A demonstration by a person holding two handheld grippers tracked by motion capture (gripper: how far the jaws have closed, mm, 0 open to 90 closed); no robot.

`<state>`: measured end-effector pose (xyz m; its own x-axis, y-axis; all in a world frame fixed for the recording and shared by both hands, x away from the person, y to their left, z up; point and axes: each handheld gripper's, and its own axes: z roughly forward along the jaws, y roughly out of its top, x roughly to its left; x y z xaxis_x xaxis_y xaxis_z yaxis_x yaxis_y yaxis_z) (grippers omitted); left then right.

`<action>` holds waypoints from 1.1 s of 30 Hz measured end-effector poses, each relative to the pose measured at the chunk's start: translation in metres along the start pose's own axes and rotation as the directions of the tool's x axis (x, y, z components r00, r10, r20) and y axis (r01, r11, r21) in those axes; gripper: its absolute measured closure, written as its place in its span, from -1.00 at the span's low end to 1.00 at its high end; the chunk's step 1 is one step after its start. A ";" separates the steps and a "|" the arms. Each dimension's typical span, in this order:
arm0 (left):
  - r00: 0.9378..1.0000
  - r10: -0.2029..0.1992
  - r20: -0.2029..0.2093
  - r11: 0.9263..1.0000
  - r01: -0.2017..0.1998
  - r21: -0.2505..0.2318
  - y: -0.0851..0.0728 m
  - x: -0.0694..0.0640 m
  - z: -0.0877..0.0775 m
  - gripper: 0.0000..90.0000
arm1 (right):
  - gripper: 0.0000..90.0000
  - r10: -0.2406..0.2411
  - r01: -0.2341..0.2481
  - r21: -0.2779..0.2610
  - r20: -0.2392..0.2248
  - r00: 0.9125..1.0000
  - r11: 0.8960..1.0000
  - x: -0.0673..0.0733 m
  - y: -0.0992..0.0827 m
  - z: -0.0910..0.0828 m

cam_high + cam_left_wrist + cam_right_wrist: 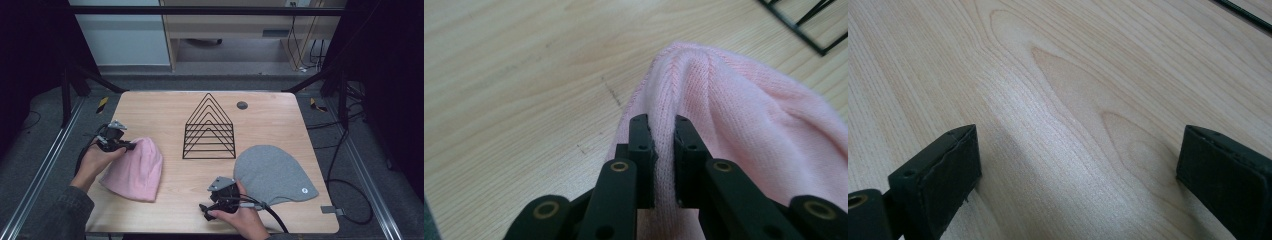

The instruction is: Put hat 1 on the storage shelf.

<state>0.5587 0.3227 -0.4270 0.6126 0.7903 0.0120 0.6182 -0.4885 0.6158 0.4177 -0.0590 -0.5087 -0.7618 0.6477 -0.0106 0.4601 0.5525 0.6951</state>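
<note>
The left claw (663, 150) is clenched on a fold of the pink hat (136, 170), which lies at the bench's (165, 107) left side. The right claw (1075, 175) hangs released over bare wood, beside the grey hat (275, 172).

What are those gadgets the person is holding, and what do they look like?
Each hand holds a black two-jaw gripper. The left gripper and right gripper each carry a grey three-cornered plate on top and trail a black cable. Up close, the jaws are flat black bars with brass-coloured rivets and blocky black pads. A dark grey sleeve covers the left forearm.
</note>
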 end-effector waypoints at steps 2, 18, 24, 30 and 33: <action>1.000 0.011 -0.009 1.000 -0.012 -0.024 0.002 -0.007 -0.011 0.81 | -0.88 -0.008 0.008 0.002 -0.003 1.000 1.000 -0.001 0.001 0.000; 0.993 0.114 -0.014 0.988 -0.115 -0.103 0.030 -0.058 -0.074 0.83 | -0.66 -0.016 0.017 -0.061 0.017 1.000 0.998 0.001 0.008 -0.011; 0.989 0.144 -0.012 0.983 -0.145 -0.114 0.043 -0.074 -0.098 0.83 | -0.60 -0.009 0.011 -0.092 0.022 1.000 0.996 0.004 0.015 -0.020; 0.983 0.182 -0.034 0.972 -0.185 -0.147 0.059 -0.090 -0.122 0.83 | -0.47 -0.017 0.019 -0.120 0.017 1.000 0.993 0.007 0.031 -0.032; 0.978 0.203 -0.053 0.963 -0.209 -0.171 0.067 -0.095 -0.131 0.83 | -0.41 -0.017 0.017 -0.134 0.005 1.000 0.991 0.010 0.041 -0.037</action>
<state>0.4776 0.2631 -0.2836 0.6981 0.6934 0.1784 0.3832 -0.5724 0.7250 0.4115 -0.0496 -0.4537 -0.7674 0.6406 -0.0257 0.3815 0.4886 0.7847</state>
